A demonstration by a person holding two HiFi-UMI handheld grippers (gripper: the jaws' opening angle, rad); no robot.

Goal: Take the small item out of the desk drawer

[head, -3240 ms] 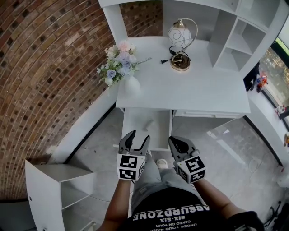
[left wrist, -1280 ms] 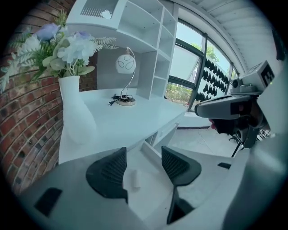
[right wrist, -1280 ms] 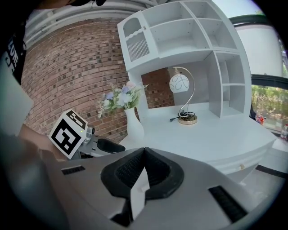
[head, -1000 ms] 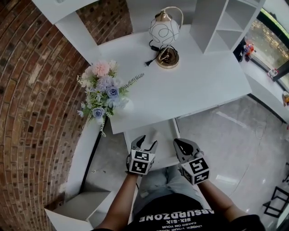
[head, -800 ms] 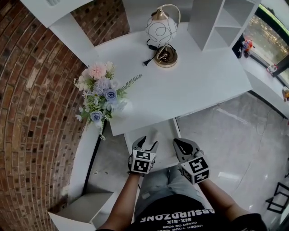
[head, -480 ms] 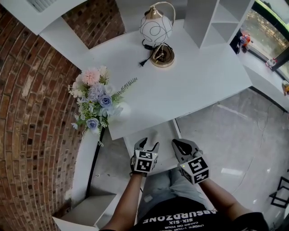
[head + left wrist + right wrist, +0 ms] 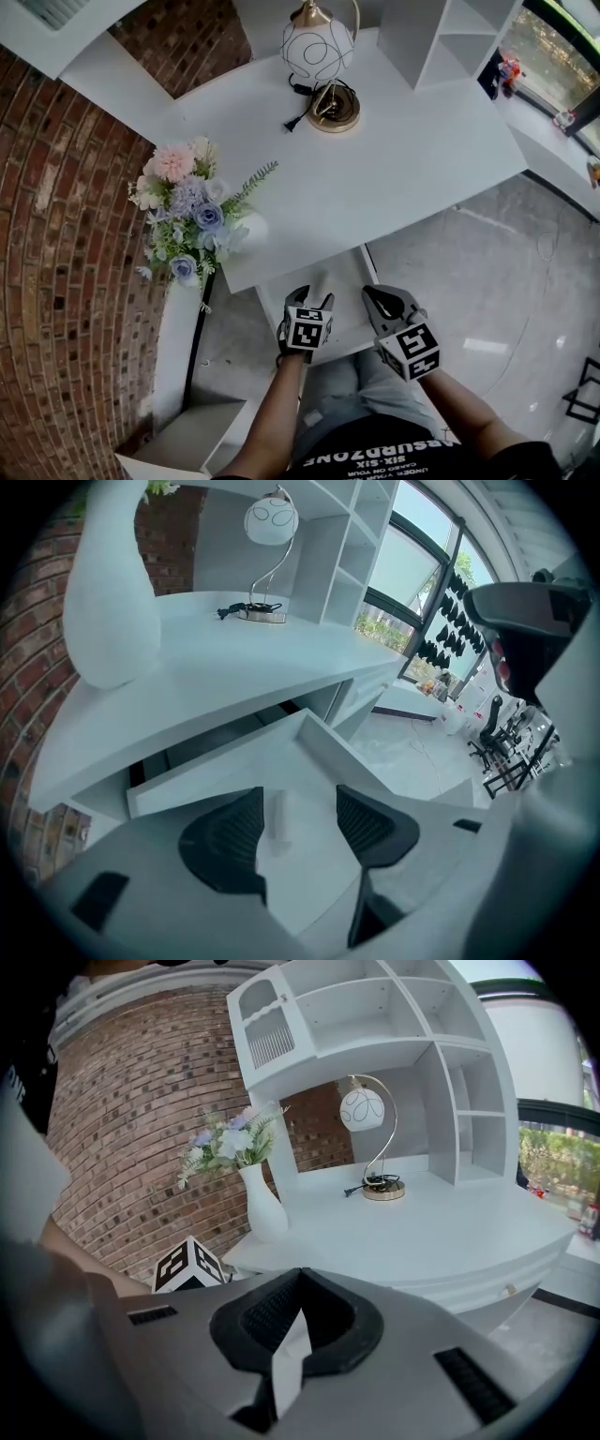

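Drawer (image 7: 349,277) open with small white item (image 7: 278,817) lying inside; left gripper (image 7: 300,801) above the drawer, jaws apart and aimed at the item, probably for the grab, right gripper (image 7: 298,1279) at the drawer's right edge, jaws together, apparently spare.

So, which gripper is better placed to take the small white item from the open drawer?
Left, probably. The left gripper is open, and the small white item lies in the drawer just ahead, between its jaws. The right gripper is shut and faces the desk top.
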